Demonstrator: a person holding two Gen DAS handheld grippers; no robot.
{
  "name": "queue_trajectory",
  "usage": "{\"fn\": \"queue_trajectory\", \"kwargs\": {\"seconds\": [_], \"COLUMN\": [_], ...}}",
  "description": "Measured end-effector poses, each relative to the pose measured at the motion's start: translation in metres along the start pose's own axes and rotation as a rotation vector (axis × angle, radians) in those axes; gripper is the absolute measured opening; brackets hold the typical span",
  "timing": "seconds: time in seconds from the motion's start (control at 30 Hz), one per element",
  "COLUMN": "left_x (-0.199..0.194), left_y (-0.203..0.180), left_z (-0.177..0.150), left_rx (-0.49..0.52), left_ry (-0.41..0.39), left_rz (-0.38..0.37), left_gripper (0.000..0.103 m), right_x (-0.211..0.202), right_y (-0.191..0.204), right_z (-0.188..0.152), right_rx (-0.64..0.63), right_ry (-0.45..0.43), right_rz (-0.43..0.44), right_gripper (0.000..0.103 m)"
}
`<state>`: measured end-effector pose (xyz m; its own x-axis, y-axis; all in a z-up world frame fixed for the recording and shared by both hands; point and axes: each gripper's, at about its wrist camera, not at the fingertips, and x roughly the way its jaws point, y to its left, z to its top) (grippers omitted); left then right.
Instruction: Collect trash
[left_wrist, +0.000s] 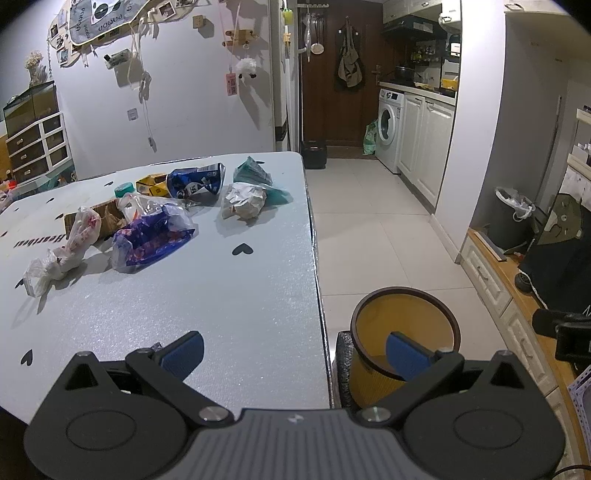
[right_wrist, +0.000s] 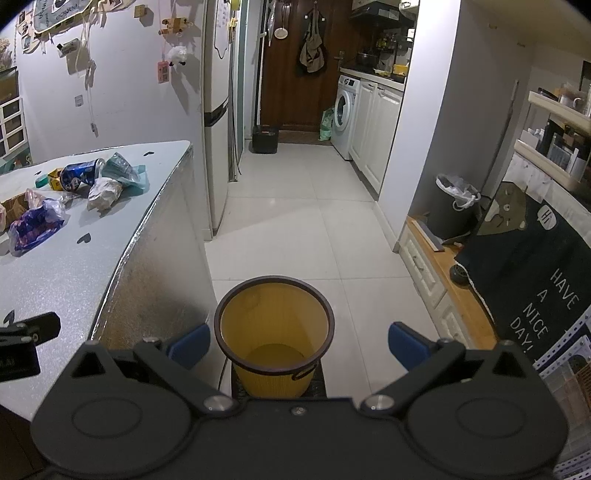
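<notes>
White bench (left_wrist: 221, 295) holds slippery bags (left_wrist: 151, 236) far from our bin (right_wrist: 275, 325) (both tongs (left_wrist: 293, 354) (right_wrist: 299, 343) gape empty), so we risk drops.

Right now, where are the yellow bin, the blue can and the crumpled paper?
yellow bin (right_wrist: 274, 334): right wrist view, inner wall.
blue can (left_wrist: 195, 182): left wrist view, middle of its dented side.
crumpled paper (left_wrist: 243, 201): left wrist view, centre of the wad.

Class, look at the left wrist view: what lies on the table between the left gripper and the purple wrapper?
Nothing: between the left gripper and the purple wrapper the left wrist view shows only bare white table.
</notes>
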<state>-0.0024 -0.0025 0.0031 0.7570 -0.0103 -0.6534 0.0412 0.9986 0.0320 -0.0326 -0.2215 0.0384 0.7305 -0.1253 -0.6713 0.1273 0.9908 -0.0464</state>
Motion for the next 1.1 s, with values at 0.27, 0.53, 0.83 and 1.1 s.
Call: {"fn": "queue_trajectory", "kwargs": {"seconds": [0.27,0.53,0.83,1.1], "left_x": [-0.0003,-0.0002,-0.001,-0.0011], "left_y": [0.0008,0.001,0.003,0.003], "left_z": [-0.0019,-0.0017,-0.0021,-0.002], "left_rx": [-0.001,-0.001,-0.003,-0.003], "left_ry": [-0.004,-0.004,-0.005,-0.006], "left_rz": [0.001,0.001,0.0,0.0], "left_gripper": [0.103,0.103,0.103,0.103], "right_x": [-0.0019,-0.0028,-0.0036,-0.0041], "right_y": [-0.0002,-0.0004,0.0012,0.001], "right_z": [-0.0001,0.0001,-0.0007,-0.0009], "right_rx": [0.0,0.001,-0.003,-0.004], "right_ry": [-0.003,-0.001,-0.001,0.0], "right_rz": [-0.002,-0.002,-0.001,0.0], "right_gripper": [0.103,0.103,0.103,0.103]}}
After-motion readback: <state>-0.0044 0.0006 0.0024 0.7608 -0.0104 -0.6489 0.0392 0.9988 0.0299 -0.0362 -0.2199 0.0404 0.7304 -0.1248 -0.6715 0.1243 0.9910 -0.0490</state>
